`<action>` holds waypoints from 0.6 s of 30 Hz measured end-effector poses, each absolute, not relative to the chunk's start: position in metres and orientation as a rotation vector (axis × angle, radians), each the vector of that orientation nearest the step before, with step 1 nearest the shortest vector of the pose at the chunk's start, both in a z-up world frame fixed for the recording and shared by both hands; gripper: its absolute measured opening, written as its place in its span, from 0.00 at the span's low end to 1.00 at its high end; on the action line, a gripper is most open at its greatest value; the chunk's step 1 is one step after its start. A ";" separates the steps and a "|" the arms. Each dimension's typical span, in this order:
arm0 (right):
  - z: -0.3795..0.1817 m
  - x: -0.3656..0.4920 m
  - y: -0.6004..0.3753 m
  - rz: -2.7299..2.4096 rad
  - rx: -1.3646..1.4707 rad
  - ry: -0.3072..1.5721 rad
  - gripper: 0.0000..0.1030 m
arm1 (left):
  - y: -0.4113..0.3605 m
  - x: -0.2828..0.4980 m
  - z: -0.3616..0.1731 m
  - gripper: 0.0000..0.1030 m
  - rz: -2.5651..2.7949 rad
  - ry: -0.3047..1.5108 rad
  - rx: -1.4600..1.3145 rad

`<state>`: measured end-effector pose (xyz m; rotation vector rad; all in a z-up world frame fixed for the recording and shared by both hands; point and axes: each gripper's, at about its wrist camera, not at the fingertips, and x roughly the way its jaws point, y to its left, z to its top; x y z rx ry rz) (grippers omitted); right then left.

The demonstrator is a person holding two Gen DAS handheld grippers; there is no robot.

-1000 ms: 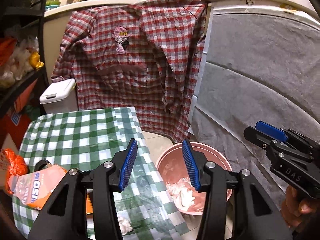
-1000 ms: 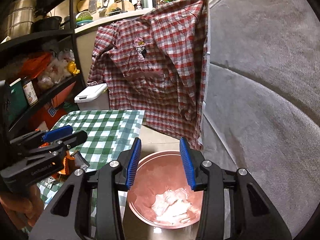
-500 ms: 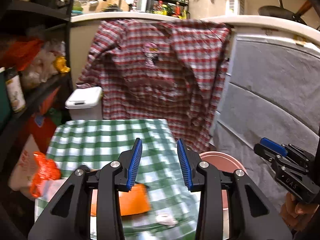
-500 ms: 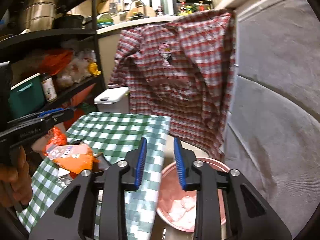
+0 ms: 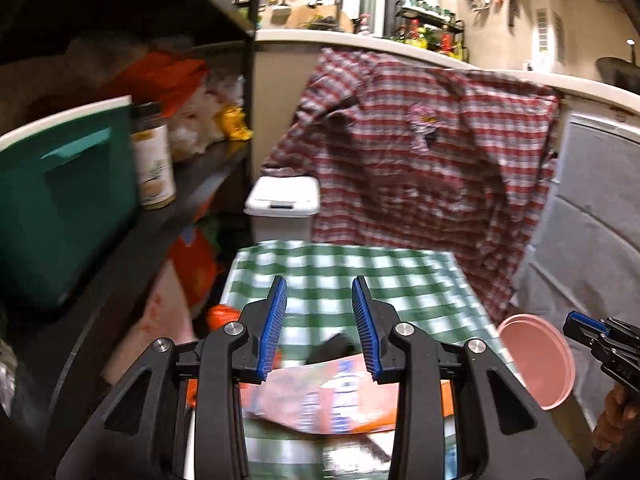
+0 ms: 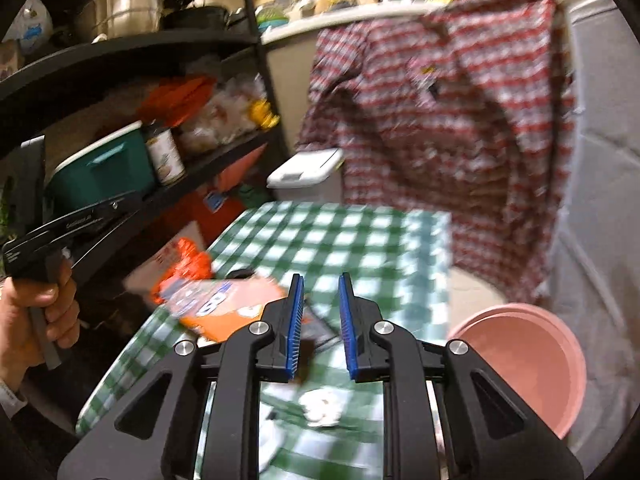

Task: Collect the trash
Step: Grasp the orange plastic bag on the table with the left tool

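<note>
Red-and-white plaid fabric, a shirt, is hanging from the pale ledge behind everything, its hem dropping down behind the far edge of the counter, which is wearing a green-and-white checked cloth. To the left, a black shelving unit is carrying a steel pot, a teal bin and a spice jar. On the floor just beside the counter's right edge, a pink bucket is sitting. A white lidded bin is standing behind the counter's far left corner.

The trash is lying on the near part of the counter: an orange snack bag towards the left, a dark wrapper next to it, and a crumpled white tissue nearer the camera.

The left gripper is hovering above the orange snack bag, its jaws having just been closing yet standing apart with nothing between them. The right gripper is hovering over the dark wrapper, jaws narrowly parted after closing, pinching nothing.
</note>
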<state>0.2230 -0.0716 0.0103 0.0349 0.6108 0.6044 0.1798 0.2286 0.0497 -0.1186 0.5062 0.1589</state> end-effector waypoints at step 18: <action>-0.069 0.259 -0.004 0.687 -0.039 0.856 0.39 | 0.324 0.217 -0.043 0.42 0.240 0.709 -0.219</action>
